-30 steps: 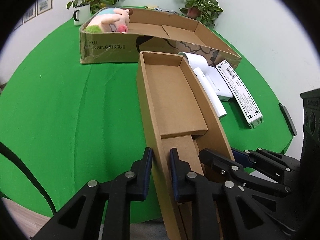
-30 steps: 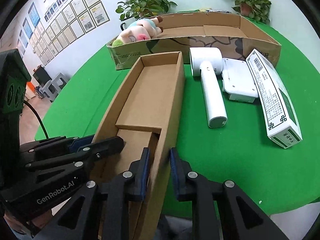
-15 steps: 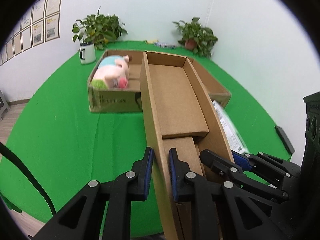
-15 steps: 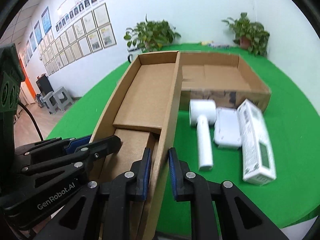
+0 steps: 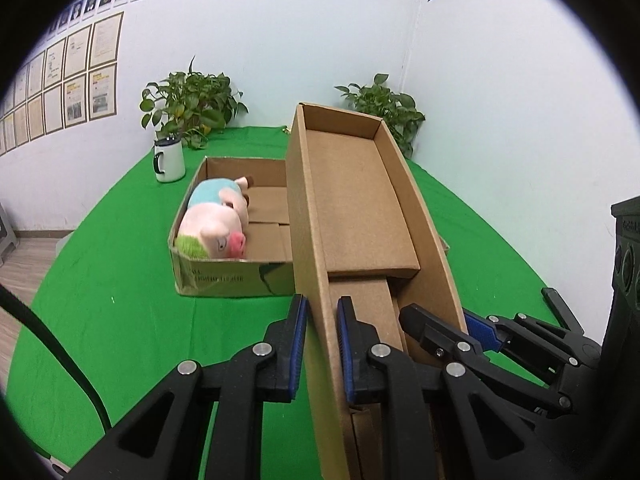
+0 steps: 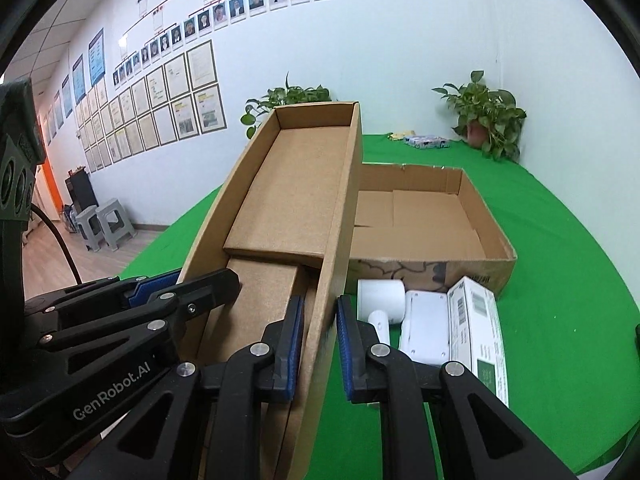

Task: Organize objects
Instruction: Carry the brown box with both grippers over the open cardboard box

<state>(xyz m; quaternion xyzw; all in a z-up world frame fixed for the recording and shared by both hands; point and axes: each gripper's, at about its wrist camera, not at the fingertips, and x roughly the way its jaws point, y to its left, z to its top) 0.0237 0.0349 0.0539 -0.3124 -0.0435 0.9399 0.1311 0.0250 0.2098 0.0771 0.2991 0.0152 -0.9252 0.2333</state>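
The main risk is the narrow box [image 5: 356, 216] twisting or slipping, because it is held only by thin cardboard: the left claw [image 5: 322, 344] is clamped on the box's left side wall and the right claw [image 6: 320, 344] is clamped on its right side wall, each with one pad inside and one outside, both at the near end. Most of the box reaches far ahead of the claws, so its weight levers on those two small pinches; if one hand rises or turns more than the other, a wall could bend, tear or slide out from between the pads. The loose-looking cardboard insert lying on the box floor, just ahead of the claws, might slide if the box is tipped steeply. The far end also blocks much of the view, so it could knock the big open carton [image 6: 472, 224] or the plush pig [image 5: 218, 228] inside it when brought down. From the left claw, the carton lies ahead and slightly left, under the far half of the held box, with the pig at its left end. From the right claw, the carton's bare half is ahead and right, and nearer, just right of the claw, lie a white handheld device [image 6: 380, 296], a flat white case [image 6: 424, 328] and a printed packet [image 6: 480, 332] side by side on the green cloth [image 6: 560, 320].
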